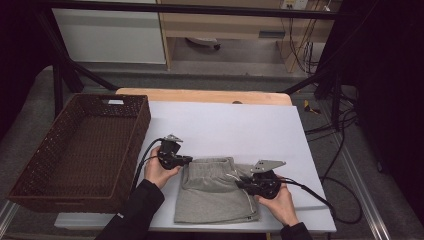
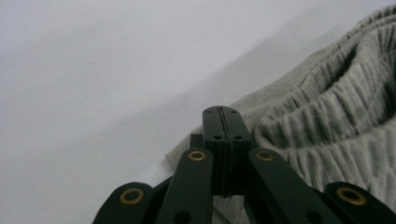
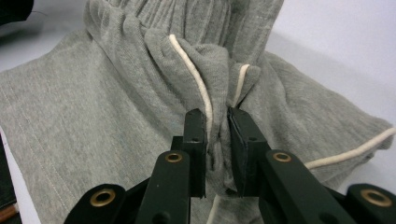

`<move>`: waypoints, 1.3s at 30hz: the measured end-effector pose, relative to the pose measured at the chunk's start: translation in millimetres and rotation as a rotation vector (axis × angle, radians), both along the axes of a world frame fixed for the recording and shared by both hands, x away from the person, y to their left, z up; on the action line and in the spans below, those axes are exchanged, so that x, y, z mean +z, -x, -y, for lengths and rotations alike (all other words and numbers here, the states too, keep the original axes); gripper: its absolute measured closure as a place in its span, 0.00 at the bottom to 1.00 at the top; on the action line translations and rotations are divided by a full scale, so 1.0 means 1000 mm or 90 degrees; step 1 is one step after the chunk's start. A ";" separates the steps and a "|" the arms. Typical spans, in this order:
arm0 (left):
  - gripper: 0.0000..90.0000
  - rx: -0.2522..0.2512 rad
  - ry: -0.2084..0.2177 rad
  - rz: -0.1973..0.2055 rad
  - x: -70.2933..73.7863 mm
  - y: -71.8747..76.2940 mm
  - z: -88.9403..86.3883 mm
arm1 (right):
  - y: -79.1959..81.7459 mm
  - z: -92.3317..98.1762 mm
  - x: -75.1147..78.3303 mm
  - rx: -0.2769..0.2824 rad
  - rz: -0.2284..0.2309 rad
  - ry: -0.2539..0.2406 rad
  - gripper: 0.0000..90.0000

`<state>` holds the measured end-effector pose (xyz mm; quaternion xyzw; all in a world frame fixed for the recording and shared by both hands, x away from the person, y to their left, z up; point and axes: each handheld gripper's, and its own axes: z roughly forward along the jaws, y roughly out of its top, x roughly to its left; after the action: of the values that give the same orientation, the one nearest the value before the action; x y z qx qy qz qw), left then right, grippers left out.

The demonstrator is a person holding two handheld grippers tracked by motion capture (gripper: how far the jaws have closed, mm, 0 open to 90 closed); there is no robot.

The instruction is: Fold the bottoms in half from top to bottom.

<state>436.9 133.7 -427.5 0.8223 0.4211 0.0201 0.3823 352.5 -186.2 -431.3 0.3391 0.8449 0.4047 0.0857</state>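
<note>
Grey shorts (image 1: 217, 192) pinched in right claw (image 3: 217, 116); left claw (image 2: 222, 112) closed, empty, beside waistband

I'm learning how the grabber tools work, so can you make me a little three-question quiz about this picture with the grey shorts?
1. True or false: the right gripper pinches a fold of the grey shorts.
2. What stands left of the white sheet? A) wicker basket B) metal bucket C) glass bowl
3. Is there a gap between the left gripper's jaws, and which part of the shorts lies beside them?

Key
1. True; cloth and a white drawstring sit between its pads.
2. A; the brown basket has nothing visible inside.
3. No gap; they stand pressed together beside the ribbed waistband.
</note>
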 end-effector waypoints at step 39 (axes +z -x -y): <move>1.00 -0.148 0.023 -0.004 0.001 0.059 0.005 | 0.011 0.013 0.020 0.007 0.039 -0.019 0.70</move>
<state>378.1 128.5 -426.1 0.8584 0.3245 -0.0346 0.3959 341.0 -199.1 -410.8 0.3231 0.8377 0.4277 0.1041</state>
